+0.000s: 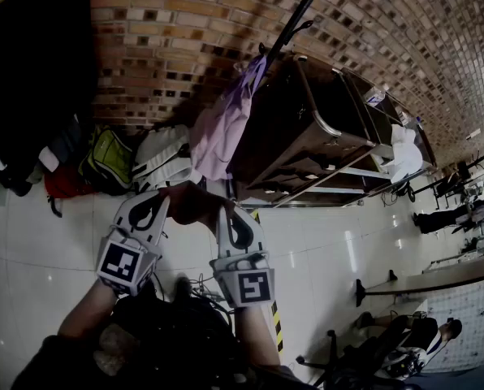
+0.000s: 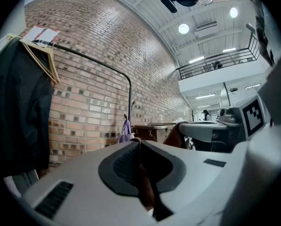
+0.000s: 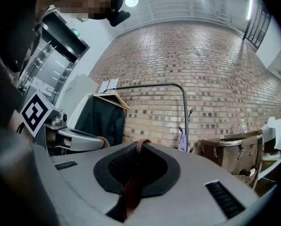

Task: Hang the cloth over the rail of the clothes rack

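A brown cloth (image 1: 195, 203) is held up between both grippers, facing a brick wall (image 1: 185, 31). One edge is pinched tight in the left gripper (image 1: 149, 214), the other in the right gripper (image 1: 240, 232); both pairs of jaws are clenched on the fabric. The rack (image 1: 300, 10) is seen ahead, apart from the cloth. A purple garment (image 1: 222, 128) is hung on its post, and a dark coat (image 2: 18, 107) from its rail (image 2: 91, 60).

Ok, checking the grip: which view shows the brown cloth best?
The head view: the cloth spans between the left claw and right claw. Each gripper view shows only a thin strip pinched in its own claw.
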`<state>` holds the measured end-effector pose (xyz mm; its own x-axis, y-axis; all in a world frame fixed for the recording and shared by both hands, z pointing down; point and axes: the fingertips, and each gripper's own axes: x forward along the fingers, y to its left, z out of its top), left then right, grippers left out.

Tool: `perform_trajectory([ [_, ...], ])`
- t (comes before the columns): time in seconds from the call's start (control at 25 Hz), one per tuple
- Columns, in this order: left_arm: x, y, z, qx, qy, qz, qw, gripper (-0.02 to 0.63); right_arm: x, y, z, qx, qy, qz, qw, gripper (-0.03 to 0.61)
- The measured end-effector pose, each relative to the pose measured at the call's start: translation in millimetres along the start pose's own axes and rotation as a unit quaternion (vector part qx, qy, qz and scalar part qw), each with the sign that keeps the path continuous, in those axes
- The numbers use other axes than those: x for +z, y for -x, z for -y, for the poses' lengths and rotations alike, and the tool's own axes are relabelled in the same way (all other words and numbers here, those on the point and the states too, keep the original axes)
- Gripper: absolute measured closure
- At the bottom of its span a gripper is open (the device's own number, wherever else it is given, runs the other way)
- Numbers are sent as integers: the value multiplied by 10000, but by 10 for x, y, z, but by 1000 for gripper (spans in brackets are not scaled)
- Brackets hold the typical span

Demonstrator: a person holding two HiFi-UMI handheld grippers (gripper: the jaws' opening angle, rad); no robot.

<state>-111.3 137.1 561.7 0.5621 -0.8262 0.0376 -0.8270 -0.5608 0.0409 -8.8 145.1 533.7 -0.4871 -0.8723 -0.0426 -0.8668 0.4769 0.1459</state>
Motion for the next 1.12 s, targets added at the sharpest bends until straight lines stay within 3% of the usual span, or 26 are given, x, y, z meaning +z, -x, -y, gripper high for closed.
perform_trajectory([
  [0.32,-18,89,-119,-195,-74,77,9998,594,39,5,-124,-234,107,100,9996,555],
  [0.56,-47,-42,-96,-337,-96,28,9994,594,1,-22,58,-388,138,101,9991,555],
  [0.8,-37,-450,-96,-295,-141,43,9995,594,-24,-250,497,-385,132,266,9988,555],
  [1.12,63,-1488,131,-499,-181,71,9986,594,-11,-686,1397,-284,56,508,9983,555],
])
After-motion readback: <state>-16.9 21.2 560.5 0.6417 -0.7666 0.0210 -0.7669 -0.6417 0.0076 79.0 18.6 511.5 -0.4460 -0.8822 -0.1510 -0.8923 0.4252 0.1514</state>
